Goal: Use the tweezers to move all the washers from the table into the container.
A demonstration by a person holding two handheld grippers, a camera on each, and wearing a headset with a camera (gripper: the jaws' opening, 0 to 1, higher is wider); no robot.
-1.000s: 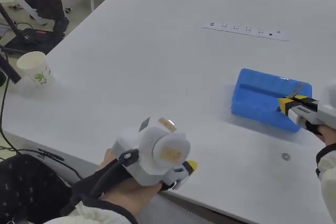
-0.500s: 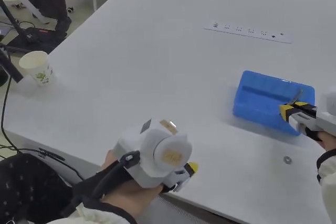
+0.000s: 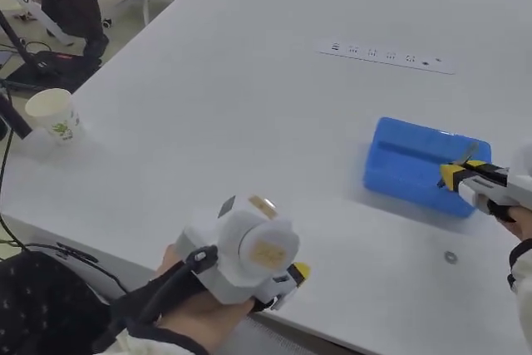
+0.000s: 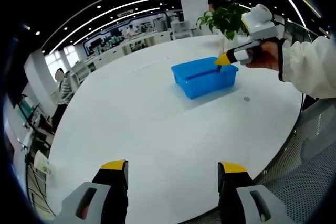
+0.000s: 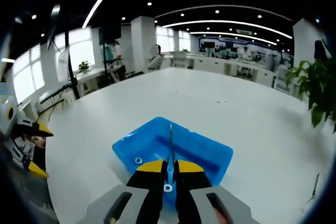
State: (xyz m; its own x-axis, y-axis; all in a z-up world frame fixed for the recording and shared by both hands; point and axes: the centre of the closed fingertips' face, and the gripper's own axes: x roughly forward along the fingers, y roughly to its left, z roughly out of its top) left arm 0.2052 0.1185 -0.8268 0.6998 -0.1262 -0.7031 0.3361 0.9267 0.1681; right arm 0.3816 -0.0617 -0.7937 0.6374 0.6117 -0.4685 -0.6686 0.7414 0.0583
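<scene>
Looking mostly done here, with the right gripper [image 5: 169, 167] clamped on the tweezers [image 5: 170, 139] over the blue container [image 3: 397, 165], a couple of washers [image 5: 137, 160] already inside, one loose washer [image 3: 450, 257] left on the table [image 3: 249, 106] nearby, and the left gripper [image 4: 173, 174] idling wide open.

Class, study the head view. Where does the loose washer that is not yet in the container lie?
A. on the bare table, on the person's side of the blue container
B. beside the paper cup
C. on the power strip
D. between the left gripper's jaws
A: the washer lies alone on the bare table, apart from the blue container and nearer the person, close to the right gripper.
</scene>
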